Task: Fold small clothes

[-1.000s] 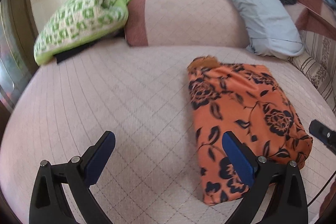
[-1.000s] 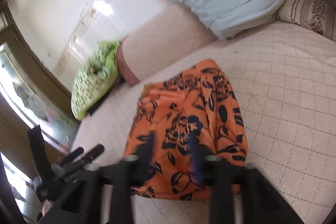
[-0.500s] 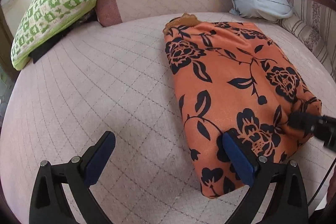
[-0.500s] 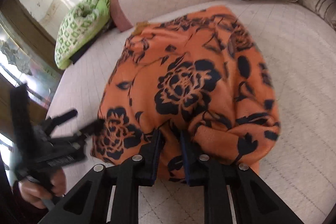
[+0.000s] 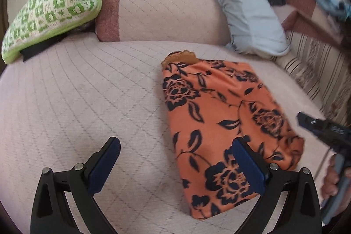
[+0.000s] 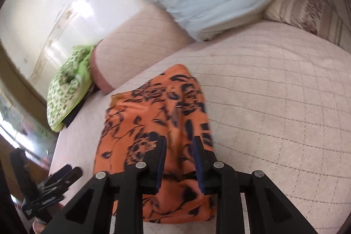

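While both tools hover over the bed, the right gripper (image 6: 178, 159) holds its two blue-padded fingers (image 6: 161, 165) a narrow gap apart above the near edge of the folded orange garment with a dark floral print (image 6: 153, 124); its jaws have just been opening, and the cloth lies beneath the gap with no pad visibly pressing on it, so the fingers read as released. The left gripper (image 5: 175, 165) stands spread wide and empty, its right finger (image 5: 248, 166) over the garment's near left part, its left finger (image 5: 103, 165) over bare quilt. The garment lies as a rough rectangle on the pale pink quilted bedcover (image 5: 87, 91), well short of the pink bolster (image 5: 162, 12), with a brown inner layer peeking out at its far corner and a bunched, rounded lump at its near right corner.

Judged from this, the step in hand is letting go after a fold and tidying. To do it well, the right fingers should clear the fabric fully before lifting, lest a pad drag the top layer; the bunched corner wants flattening outward, and the edges want squaring. A green-and-white patterned cushion (image 5: 48, 14) and a pale blue pillow (image 5: 245, 12) lie well apart, beyond the garment.
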`<state>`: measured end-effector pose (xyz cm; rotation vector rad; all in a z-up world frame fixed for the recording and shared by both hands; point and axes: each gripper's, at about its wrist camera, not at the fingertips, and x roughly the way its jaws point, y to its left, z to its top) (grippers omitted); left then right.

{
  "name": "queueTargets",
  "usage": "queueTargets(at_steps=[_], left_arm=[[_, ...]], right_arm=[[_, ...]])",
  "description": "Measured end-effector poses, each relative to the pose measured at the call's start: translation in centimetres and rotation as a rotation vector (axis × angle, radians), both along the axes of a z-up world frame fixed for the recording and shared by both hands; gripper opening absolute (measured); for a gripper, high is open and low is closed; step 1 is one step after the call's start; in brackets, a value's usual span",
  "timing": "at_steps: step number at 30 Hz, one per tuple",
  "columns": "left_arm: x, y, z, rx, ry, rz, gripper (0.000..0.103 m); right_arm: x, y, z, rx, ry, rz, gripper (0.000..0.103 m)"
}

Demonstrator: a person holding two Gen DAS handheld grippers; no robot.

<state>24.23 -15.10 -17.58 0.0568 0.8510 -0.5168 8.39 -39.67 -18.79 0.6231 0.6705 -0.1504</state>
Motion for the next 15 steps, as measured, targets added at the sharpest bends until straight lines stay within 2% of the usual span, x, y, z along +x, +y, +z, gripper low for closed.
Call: queueTargets(at_steps=[2, 5, 7, 8, 12, 15], left_arm=[[0.1, 0.0, 0.0, -0.031, 0.009, -0.002, 0.101], [0.3, -0.5, -0.4, -0.026, 0.031, 0.006, 0.101], [0.4, -0.8, -0.6, -0.026, 0.037, 0.008, 0.101], [0.3, -1.0, -0.6, -0.028, 0.028, 0.012, 0.101], [0.0, -1.8, -0.4, -0.017, -0.004, -0.015, 0.101], [0.3, -1.9, -0.3, -0.044, 0.009, -0.020, 0.101]], right_arm=[[0.2, -0.7, -0.1, 0.021, 0.005, -0.023, 0.026], [0.3, -1.2, 0.1, 0.030, -0.010, -0.038, 0.028], [0.2, -1.7, 0.5, 0.044, -0.042, -0.035, 0.049], [0.0, -1.9, 0.5, 0.051, -0.060, -0.042, 0.074], [0.1, -2.8, 0.1, 0.088, -0.056, -0.020, 0.077], [0.1, -3.2, -0.6, 0.108, -0.029, -0.001, 0.077]])
